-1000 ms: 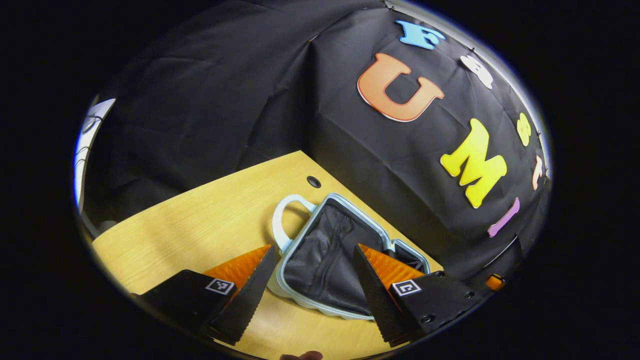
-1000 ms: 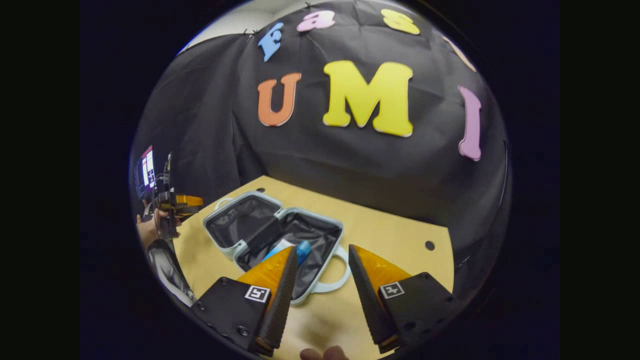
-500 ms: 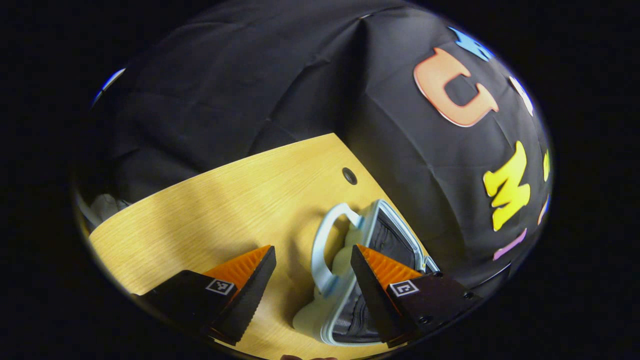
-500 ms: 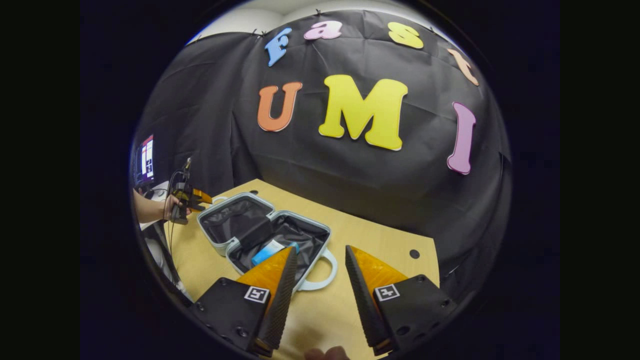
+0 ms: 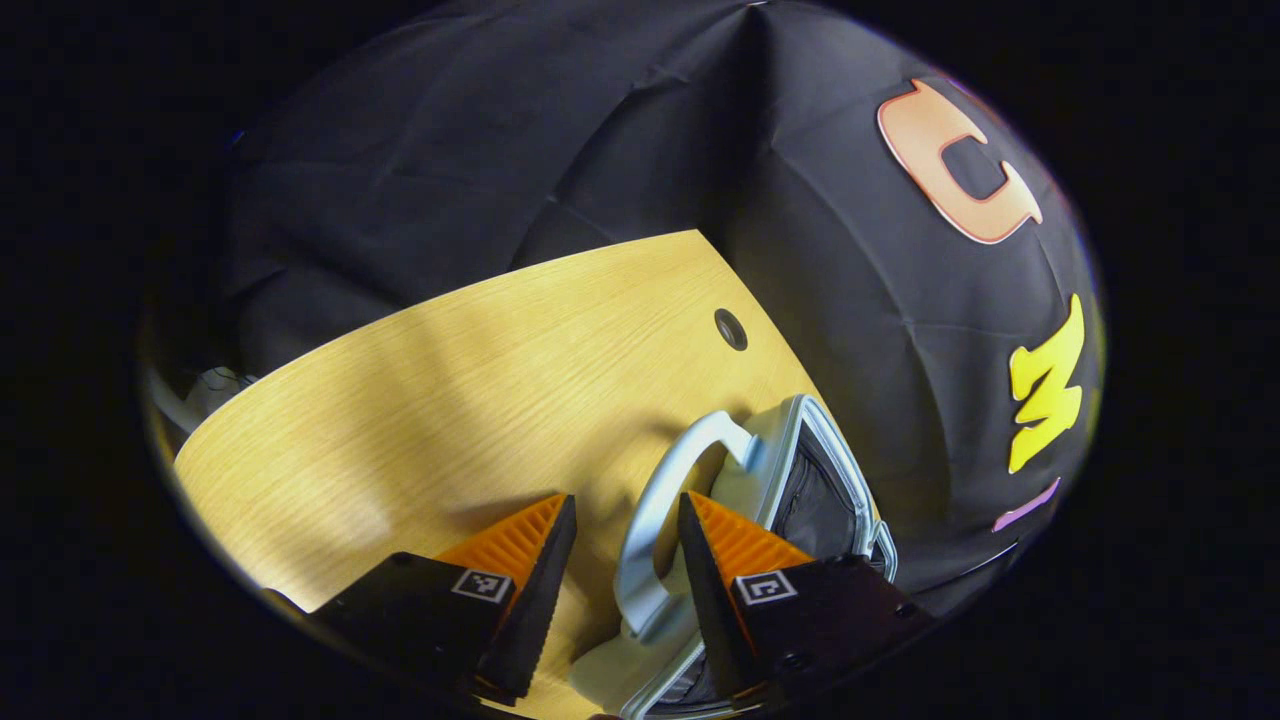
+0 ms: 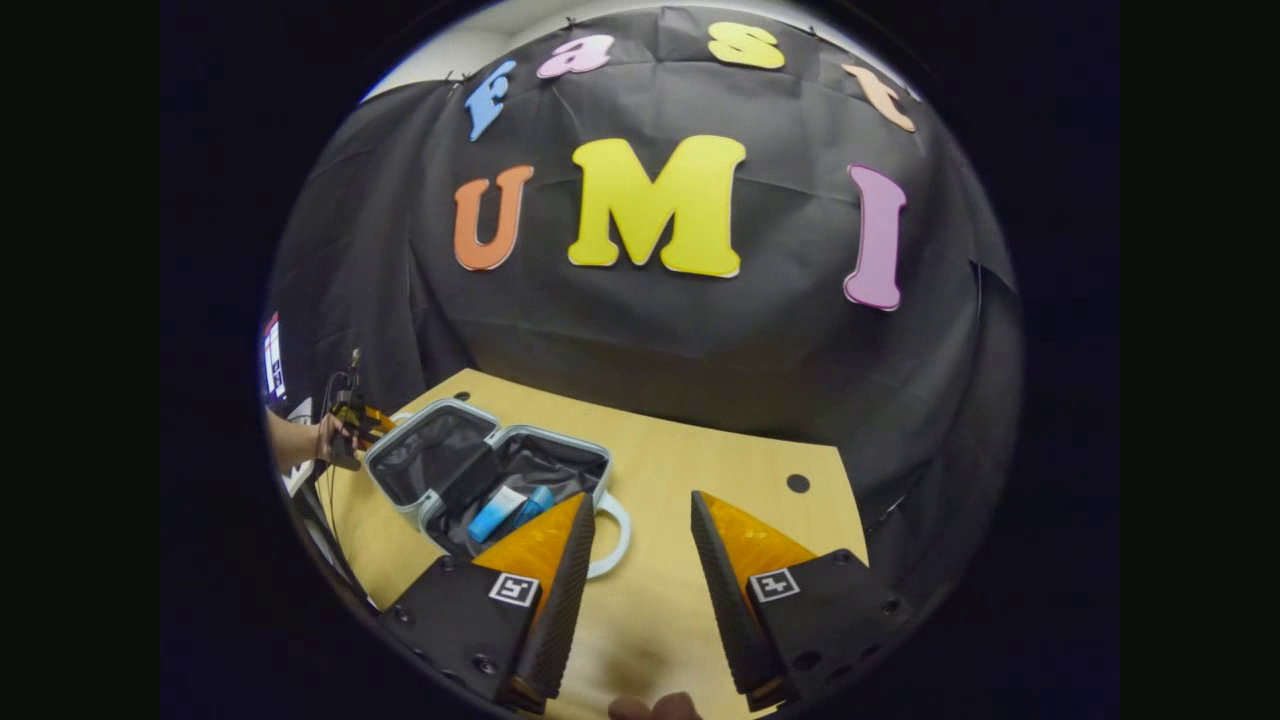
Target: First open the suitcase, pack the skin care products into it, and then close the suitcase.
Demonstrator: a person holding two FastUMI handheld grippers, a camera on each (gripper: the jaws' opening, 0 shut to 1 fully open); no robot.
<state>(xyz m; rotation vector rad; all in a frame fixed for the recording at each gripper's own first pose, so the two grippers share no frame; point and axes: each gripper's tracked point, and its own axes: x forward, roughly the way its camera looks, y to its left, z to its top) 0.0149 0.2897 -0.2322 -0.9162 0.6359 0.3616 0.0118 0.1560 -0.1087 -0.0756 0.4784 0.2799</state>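
Left gripper view, lower centre: the left gripper (image 5: 622, 570) has its fingers parted, nothing between them under pressure. The pale handle (image 5: 665, 505) of the suitcase (image 5: 800, 470) rises from just beside the right-hand finger, its loop running lengthwise from bottom centre toward the upper right of the frame. That finger overlaps the handle and shell edge in the picture; whether it touches cannot be told. Beyond it the open half shows dark lining, standing on the wooden table (image 5: 450, 400).

Right gripper view, lower centre: the right gripper (image 6: 640, 560) is likewise spread and empty, over bare table. The suitcase lies to the lower left of the frame, both halves laid open, long axis running from lower centre to mid-left. A blue tube (image 6: 497, 513) rests in the nearer half, beside a second blue item. At the far left edge a hand (image 6: 325, 440) holds the other gripper against the farther half.

Judgement: packing appears done, closing remains. The left gripper is plainly the nearer to the farther half and its handle; the right stands well apart.
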